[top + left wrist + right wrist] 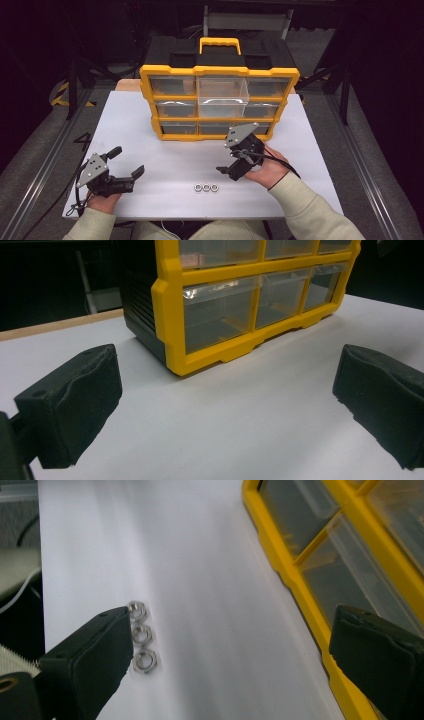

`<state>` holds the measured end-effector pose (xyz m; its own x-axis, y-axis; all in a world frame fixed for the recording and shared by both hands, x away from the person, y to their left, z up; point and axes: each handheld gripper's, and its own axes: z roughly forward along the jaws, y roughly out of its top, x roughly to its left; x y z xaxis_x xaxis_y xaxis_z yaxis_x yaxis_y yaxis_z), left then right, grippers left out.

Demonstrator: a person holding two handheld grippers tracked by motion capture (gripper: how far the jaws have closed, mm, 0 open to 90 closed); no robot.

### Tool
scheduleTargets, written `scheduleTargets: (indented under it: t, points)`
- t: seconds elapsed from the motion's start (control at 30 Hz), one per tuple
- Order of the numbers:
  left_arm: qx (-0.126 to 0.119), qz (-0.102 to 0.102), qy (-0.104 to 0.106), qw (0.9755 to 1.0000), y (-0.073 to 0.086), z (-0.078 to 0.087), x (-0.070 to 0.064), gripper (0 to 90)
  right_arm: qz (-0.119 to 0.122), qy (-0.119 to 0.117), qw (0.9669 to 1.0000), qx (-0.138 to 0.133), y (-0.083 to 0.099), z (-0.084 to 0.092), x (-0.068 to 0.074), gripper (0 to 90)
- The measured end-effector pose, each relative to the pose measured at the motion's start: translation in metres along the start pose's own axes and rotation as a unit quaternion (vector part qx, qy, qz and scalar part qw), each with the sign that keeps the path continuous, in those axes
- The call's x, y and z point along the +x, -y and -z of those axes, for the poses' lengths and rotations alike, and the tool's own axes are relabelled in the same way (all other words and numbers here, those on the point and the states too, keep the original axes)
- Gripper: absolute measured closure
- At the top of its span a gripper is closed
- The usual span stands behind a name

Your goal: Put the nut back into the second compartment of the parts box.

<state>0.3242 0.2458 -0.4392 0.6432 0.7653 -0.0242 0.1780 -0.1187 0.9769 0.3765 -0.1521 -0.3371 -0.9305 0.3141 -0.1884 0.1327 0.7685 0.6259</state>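
A yellow-framed organizer (pixel 220 70) with clear drawers stands at the back of the white table (pixel 130 120). Its top middle drawer (pixel 222 92) is pulled out. Three metal nuts (pixel 206 188) lie in a row near the front edge. My left gripper (pixel 127 161) rests at the front left, open and with nothing between its jaws. My right gripper (pixel 227 161) hovers just right of the nuts, in front of the organizer, open and holding nothing. In the right gripper view the nuts (pixel 141 637) lie beside my right gripper's (pixel 235 650) left jaw, with the organizer's frame (pixel 286 570) on the right.
In the left gripper view the organizer's corner (pixel 170 315) stands ahead of the left gripper (pixel 227 405), across bare white table. A yellow carry handle (pixel 220 44) tops the organizer. Dark floor and metal rails surround the table.
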Motion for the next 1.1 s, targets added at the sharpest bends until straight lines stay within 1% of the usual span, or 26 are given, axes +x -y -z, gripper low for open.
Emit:
scheduleTargets:
  t: [0.07,0.1,0.13,0.2,0.23,0.27,0.3,0.33,0.4,0.43,0.47,0.5,0.53,0.57,0.6,0.67,0.7,0.77,0.83,0.9,1.0,1.1]
  points:
    - [-0.002,0.003,0.0,1.0,0.0,0.0,0.0,0.2,0.011,-0.011,0.9996,0.026,-0.005,-0.003,0.001,4.6]
    - [0.0,0.003,-0.001,1.0,0.0,0.0,0.0,0.2,0.017,-0.016,0.9986,0.047,-0.009,-0.006,0.002,4.9]
    - [0.0,0.003,-0.001,1.0,0.0,0.0,0.0,0.2,0.017,-0.016,0.9986,0.047,-0.009,-0.006,0.002,4.9]
    - [0.0,0.003,-0.001,1.0,0.0,0.0,0.0,0.2,0.028,-0.024,0.997,0.069,-0.013,-0.008,0.003,5.2]
    - [-0.001,0.004,-0.001,1.0,0.0,0.0,0.0,0.2,0.027,-0.025,0.996,0.082,-0.015,-0.009,0.004,5.2]
    - [0.0,0.004,0.0,1.0,0.0,0.0,0.0,0.2,0.031,-0.024,0.9947,0.095,-0.017,-0.01,0.004,5.2]
    - [0.0,0.006,-0.001,1.0,0.0,0.0,0.0,0.2,0.036,-0.026,0.9928,0.111,-0.019,-0.01,0.004,5.3]
    - [0.001,0.006,0.0,1.0,0.0,0.0,0.0,0.2,0.039,-0.029,0.9916,0.12,-0.02,-0.011,0.004,5.5]
    - [0.001,0.006,0.0,1.0,0.001,0.0,0.0,0.2,0.037,-0.042,0.9863,0.155,-0.023,-0.013,0.005,5.9]
    - [0.001,0.006,0.0,1.0,0.001,0.0,0.0,0.2,0.037,-0.042,0.9863,0.155,-0.023,-0.013,0.005,5.9]
    - [0.002,0.007,-0.001,1.0,0.001,0.0,0.0,0.2,0.04,-0.045,0.983,0.174,-0.024,-0.014,0.005,6.0]
    - [0.002,0.007,-0.001,1.0,0.001,0.0,0.0,0.2,0.05,-0.049,0.9794,0.189,-0.026,-0.016,0.005,6.2]
    - [0.002,0.007,-0.001,1.0,0.001,0.0,0.0,0.2,0.056,-0.051,0.9774,0.197,-0.026,-0.017,0.005,6.3]
    - [0.003,0.007,0.0,1.0,0.001,0.0,0.0,0.2,0.057,-0.051,0.976,0.204,-0.027,-0.018,0.006,6.5]
    - [0.003,0.007,0.001,1.0,0.001,0.0,0.001,0.2,0.053,-0.052,0.9754,0.208,-0.028,-0.018,0.008,6.7]
    - [0.007,0.006,0.002,1.0,0.001,0.0,0.001,0.2,0.064,-0.046,0.9735,0.215,-0.031,-0.02,0.009,6.8]
    - [0.007,0.005,0.0,1.0,0.001,-0.001,0.001,0.2,0.065,-0.043,0.9734,0.215,-0.031,-0.021,0.009,6.9]
    - [0.008,0.01,0.0,0.9999,0.001,-0.001,0.002,0.2,0.069,-0.046,0.9723,0.218,-0.032,-0.023,0.011,7.4]
    - [0.004,0.013,-0.001,0.9999,0.001,0.0,0.003,0.2,0.073,-0.045,0.9705,0.225,-0.031,-0.026,0.013,8.0]
    - [0.003,0.013,-0.001,0.9999,0.001,0.0,0.003,0.2,0.077,-0.048,0.97,0.226,-0.029,-0.03,0.017,9.2]
    - [0.007,0.012,-0.001,0.9999,0.001,0.0,0.002,0.2,0.08,-0.049,0.9709,0.22,-0.025,-0.037,0.023,10.4]
    - [0.008,0.012,0.0,0.9999,0.001,-0.001,0.002,0.2,0.083,-0.058,0.9679,0.23,-0.02,-0.047,0.029,12.2]
